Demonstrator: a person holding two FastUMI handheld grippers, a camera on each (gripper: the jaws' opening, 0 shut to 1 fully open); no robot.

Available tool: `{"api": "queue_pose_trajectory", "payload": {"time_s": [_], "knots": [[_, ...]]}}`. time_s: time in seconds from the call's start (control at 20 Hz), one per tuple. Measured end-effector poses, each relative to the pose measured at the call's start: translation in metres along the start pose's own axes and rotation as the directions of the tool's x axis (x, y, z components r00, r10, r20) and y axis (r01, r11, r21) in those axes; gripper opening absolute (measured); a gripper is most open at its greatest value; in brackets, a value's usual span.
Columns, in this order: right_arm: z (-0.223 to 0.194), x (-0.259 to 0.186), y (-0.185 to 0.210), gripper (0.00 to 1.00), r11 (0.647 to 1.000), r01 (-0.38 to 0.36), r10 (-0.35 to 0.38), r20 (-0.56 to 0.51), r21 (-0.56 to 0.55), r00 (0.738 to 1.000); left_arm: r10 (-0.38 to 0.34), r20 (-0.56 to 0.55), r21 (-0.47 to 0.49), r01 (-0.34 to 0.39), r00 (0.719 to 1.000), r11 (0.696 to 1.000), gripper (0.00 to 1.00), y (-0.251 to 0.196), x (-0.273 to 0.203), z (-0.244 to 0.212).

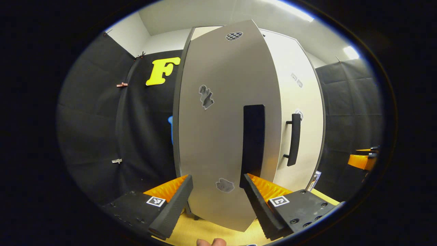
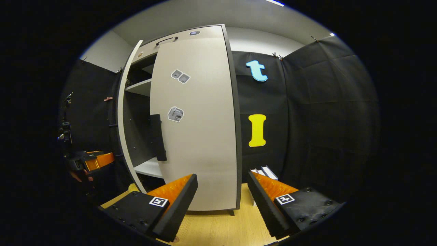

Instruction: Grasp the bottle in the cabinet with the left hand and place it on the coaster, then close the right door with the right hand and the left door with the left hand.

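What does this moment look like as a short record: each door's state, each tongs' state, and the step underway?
left door: ajar, its handle just ahead of the left tongs
right door: closed or nearly so
left tongs: open, facing the left door, not gripping
right tongs: open, holding nothing
shelves: seen through the gap, no bottle there
step: likely closing the left door

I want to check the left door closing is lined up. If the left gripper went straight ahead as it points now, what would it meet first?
Most likely the left door: its pale face stands right ahead of the open left gripper, with the black handle slightly right of centre. Depth is hard to judge.
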State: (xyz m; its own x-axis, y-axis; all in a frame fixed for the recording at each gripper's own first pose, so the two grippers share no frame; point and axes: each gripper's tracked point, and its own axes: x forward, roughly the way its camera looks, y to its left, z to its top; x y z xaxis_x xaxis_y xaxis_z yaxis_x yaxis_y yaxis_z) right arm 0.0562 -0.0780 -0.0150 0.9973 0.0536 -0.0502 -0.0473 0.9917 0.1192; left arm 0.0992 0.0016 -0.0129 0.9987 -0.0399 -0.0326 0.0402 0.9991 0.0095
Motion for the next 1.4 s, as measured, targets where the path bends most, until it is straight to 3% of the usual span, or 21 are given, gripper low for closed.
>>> {"api": "queue_pose_trajectory", "payload": {"time_s": [0.7, 1.4], "knots": [[0.003, 0.02, -0.021, 0.98, 1.0, 0.004, -0.004, -0.004, 0.017, 1.0, 0.029, 0.012, 0.029, -0.029, 1.0, 0.999, 0.95, -0.034, 0.047, 0.0], [0.028, -0.003, 0.001, 0.98, 0.999, 0.035, -0.037, 0.042, 0.031, 0.998, -0.009, -0.013, 0.025, 0.01, 1.0, 1.0, 0.96, -0.026, -0.017, 0.001]]}}
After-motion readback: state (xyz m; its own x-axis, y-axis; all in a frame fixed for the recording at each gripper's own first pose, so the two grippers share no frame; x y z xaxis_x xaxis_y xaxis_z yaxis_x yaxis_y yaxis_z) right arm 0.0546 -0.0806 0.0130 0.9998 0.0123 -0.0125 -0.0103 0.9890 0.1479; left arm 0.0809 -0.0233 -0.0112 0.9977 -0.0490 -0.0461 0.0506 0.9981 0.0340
